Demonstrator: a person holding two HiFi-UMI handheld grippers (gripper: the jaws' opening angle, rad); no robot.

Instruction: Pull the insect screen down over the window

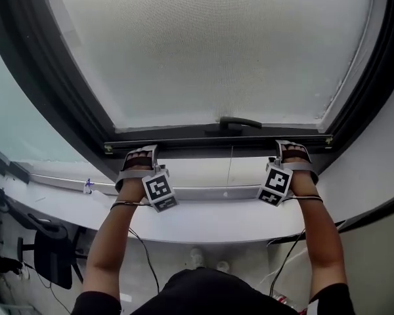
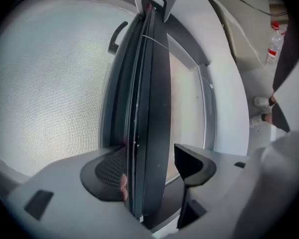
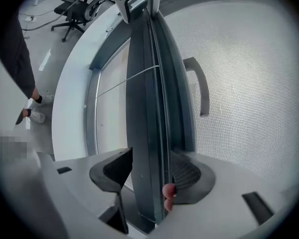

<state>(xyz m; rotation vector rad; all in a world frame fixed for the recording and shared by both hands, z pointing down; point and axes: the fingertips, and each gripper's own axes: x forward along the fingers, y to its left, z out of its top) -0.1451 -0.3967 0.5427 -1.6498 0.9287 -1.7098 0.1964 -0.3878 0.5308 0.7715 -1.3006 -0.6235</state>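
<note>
The grey mesh insect screen [image 1: 210, 51] covers most of the window. Its dark bottom bar [image 1: 217, 141] lies level, just above the lower frame, with a black handle [image 1: 231, 122] at its middle. My left gripper [image 1: 141, 155] grips the bar near its left end and my right gripper [image 1: 293, 149] near its right end. In the left gripper view the bar [image 2: 152, 83] runs between the jaws of the left gripper [image 2: 147, 168], which close around it. In the right gripper view the right gripper [image 3: 152, 171] is likewise clamped on the bar [image 3: 147, 83].
A strip of window stays uncovered between the bar and the lower frame rail [image 1: 203, 192]. A white sill [image 1: 203, 225] curves below it. An office chair [image 1: 52, 254] stands lower left, cables hang by both arms, and the person's shoes [image 1: 207, 258] are on the floor.
</note>
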